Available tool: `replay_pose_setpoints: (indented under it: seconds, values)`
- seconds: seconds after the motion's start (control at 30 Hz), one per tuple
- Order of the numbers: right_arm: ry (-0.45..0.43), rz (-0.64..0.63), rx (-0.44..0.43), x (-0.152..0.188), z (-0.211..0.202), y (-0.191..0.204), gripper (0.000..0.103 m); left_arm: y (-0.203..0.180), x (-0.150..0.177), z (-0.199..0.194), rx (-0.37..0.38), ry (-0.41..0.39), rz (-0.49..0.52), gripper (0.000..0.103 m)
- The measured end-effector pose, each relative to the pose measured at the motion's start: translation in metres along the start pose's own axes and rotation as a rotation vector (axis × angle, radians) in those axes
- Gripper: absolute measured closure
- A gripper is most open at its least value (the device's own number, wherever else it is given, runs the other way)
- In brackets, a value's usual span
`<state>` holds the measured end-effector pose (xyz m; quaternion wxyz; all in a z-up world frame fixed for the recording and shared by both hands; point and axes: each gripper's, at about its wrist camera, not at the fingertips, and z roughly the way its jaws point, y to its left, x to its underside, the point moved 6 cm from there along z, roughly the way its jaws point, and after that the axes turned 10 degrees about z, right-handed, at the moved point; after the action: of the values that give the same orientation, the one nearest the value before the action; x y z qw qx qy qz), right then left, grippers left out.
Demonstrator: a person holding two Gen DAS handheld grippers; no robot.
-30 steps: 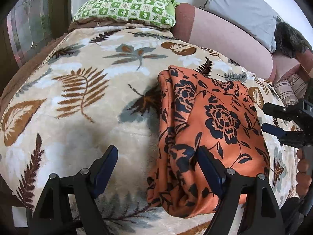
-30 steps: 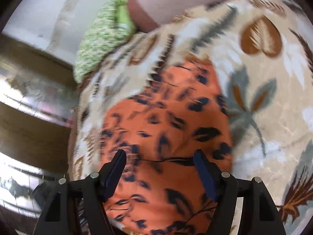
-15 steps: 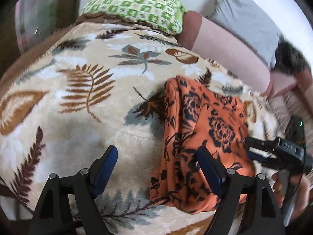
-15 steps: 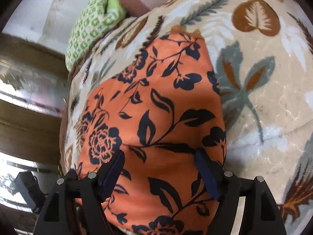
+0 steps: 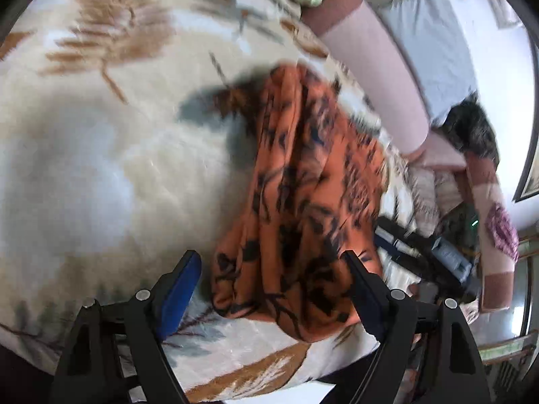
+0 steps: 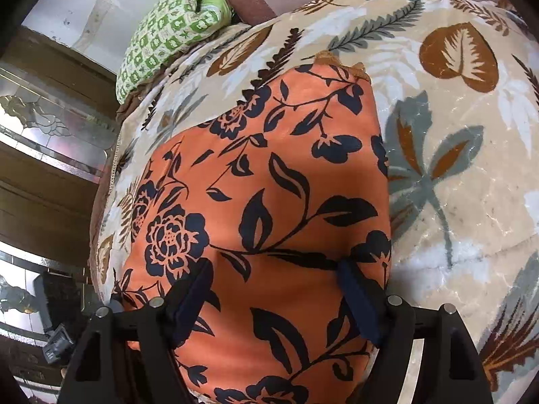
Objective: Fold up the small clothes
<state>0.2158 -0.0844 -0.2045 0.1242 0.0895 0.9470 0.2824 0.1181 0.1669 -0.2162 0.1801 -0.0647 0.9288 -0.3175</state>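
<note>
An orange garment (image 5: 303, 181) with dark blue flowers lies folded on a beige leaf-print blanket (image 5: 101, 155). The left wrist view is blurred. My left gripper (image 5: 271, 262) is open, low over the garment's bunched near end, which lies between its blue pads without being pinched. My right gripper (image 6: 273, 269) is also open, close above the flat orange cloth (image 6: 269, 175), with both fingertips down at its surface. The right gripper (image 5: 387, 239) also shows at the garment's right edge in the left wrist view.
A green checked pillow (image 6: 168, 23) lies at the head of the bed, beside a pink bolster (image 5: 370, 77) and a grey pillow (image 5: 431, 43). Wood and patterned glass panels (image 6: 50, 124) stand to one side. The blanket's near edge (image 5: 269, 370) drops off just below my left gripper.
My left gripper has dipped and rolled, bringing the garment's near end between its fingers. My right gripper has sunk closer onto the cloth.
</note>
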Motion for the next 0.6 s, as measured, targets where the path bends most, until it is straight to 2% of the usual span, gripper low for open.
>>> replay_pose_setpoints:
  seconds: [0.07,0.1,0.2,0.27,0.3,0.33,0.37,0.47,0.5,0.53,0.57,0.6]
  values:
    - [0.000,0.000,-0.008,0.001,-0.001,-0.005,0.024,-0.006,0.000,-0.001,-0.014,-0.020,0.044,0.062]
    - [-0.001,0.000,-0.011,0.002,-0.001,-0.005,0.024,-0.008,0.001,0.001,-0.004,0.006,0.037,0.076]
    - [-0.002,-0.011,-0.012,0.003,-0.002,-0.006,0.024,-0.015,-0.001,-0.012,0.047,-0.044,0.005,0.080]
    - [-0.004,-0.017,-0.013,0.005,-0.003,-0.007,0.024,-0.019,-0.002,-0.015,0.054,-0.085,0.040,0.080]
    - [-0.006,-0.018,-0.016,0.005,-0.003,-0.007,0.024,-0.009,0.001,-0.002,0.004,-0.049,0.031,0.079]
    - [-0.005,-0.016,-0.020,0.005,-0.003,-0.007,0.024,0.007,0.007,0.015,-0.013,0.026,-0.031,0.077]
    - [-0.002,-0.015,-0.024,0.005,-0.002,-0.007,0.024,0.009,0.006,0.015,0.012,0.016,-0.040,0.076]
    - [0.000,-0.018,-0.028,0.004,-0.004,-0.007,0.024,-0.014,-0.003,-0.005,-0.026,-0.021,0.056,0.068]
    - [0.001,-0.017,-0.031,0.004,-0.004,-0.008,0.024,-0.027,-0.010,-0.015,-0.025,-0.058,0.107,0.049]
    - [0.002,-0.016,-0.036,0.004,-0.004,-0.008,0.024,-0.035,-0.018,-0.021,-0.015,-0.091,0.141,0.022]
    - [0.002,-0.013,-0.039,0.004,-0.005,-0.008,0.024,-0.040,-0.028,-0.028,-0.004,-0.135,0.173,0.011]
    - [0.002,-0.014,-0.038,0.004,-0.005,-0.008,0.024,-0.041,-0.038,-0.030,-0.004,-0.166,0.189,0.006]
